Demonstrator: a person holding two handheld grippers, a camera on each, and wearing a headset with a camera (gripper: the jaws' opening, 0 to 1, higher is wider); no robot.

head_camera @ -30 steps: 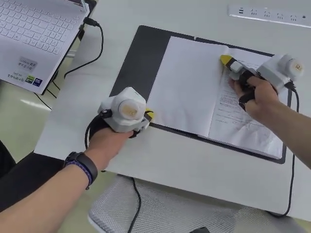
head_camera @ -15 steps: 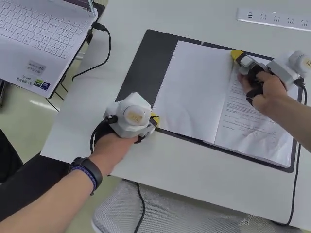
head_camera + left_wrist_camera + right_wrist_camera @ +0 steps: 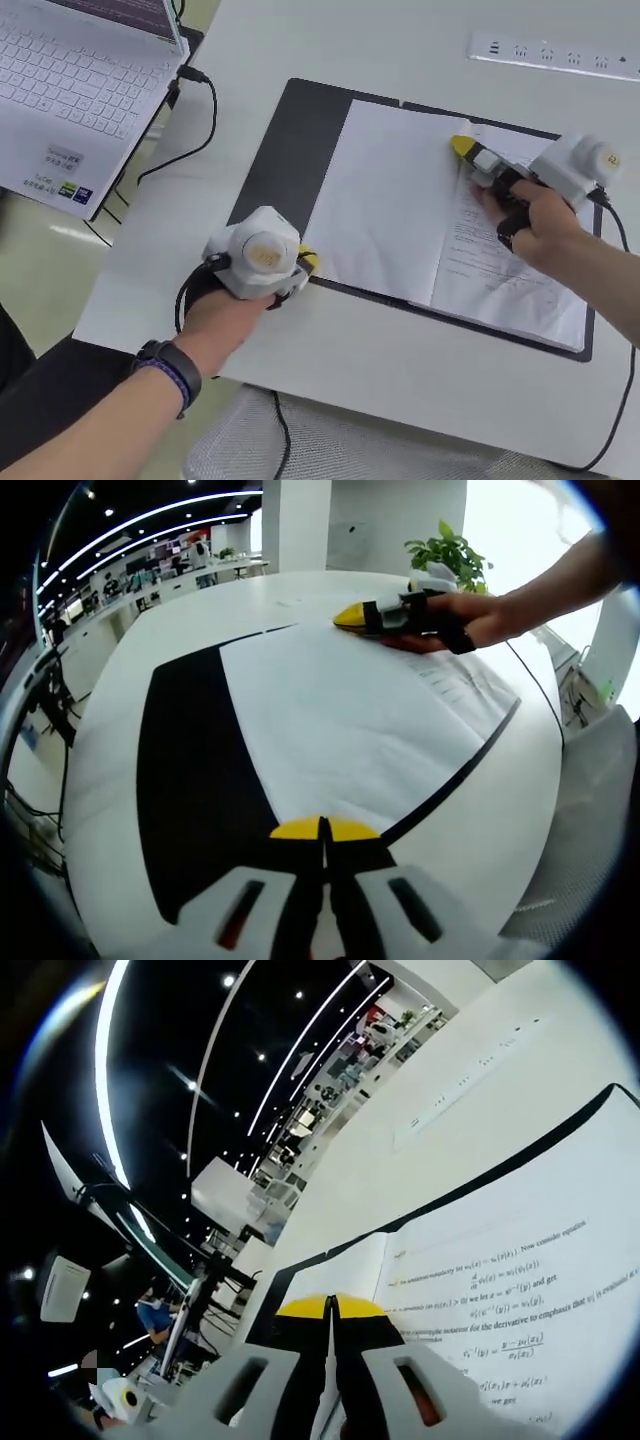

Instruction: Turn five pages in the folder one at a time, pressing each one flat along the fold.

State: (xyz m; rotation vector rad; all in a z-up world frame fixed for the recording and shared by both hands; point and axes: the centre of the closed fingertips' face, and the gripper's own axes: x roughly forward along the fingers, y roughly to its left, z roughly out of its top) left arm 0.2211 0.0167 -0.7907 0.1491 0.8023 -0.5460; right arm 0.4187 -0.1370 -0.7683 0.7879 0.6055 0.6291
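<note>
Now: folder (image 3: 300, 140) open flat, both sets of jaws closed

It lies spread on the white table (image 3: 400, 370), black cover showing on its left side. A blank page (image 3: 390, 200) lies over to the left and a printed page (image 3: 505, 275) to the right. The right gripper (image 3: 462, 147), jaws together, has its yellow tip down on the fold near the top edge. The left gripper (image 3: 306, 262), jaws together with nothing seen between them, sits at the folder's near edge by the blank page's corner. A laptop (image 3: 70, 90) lies off to the left and a power strip (image 3: 550, 52) lies beyond.

White table (image 3: 400, 45): open folder (image 3: 290, 150), power strip (image 3: 550, 55), black cable (image 3: 195, 125) on top.
</note>
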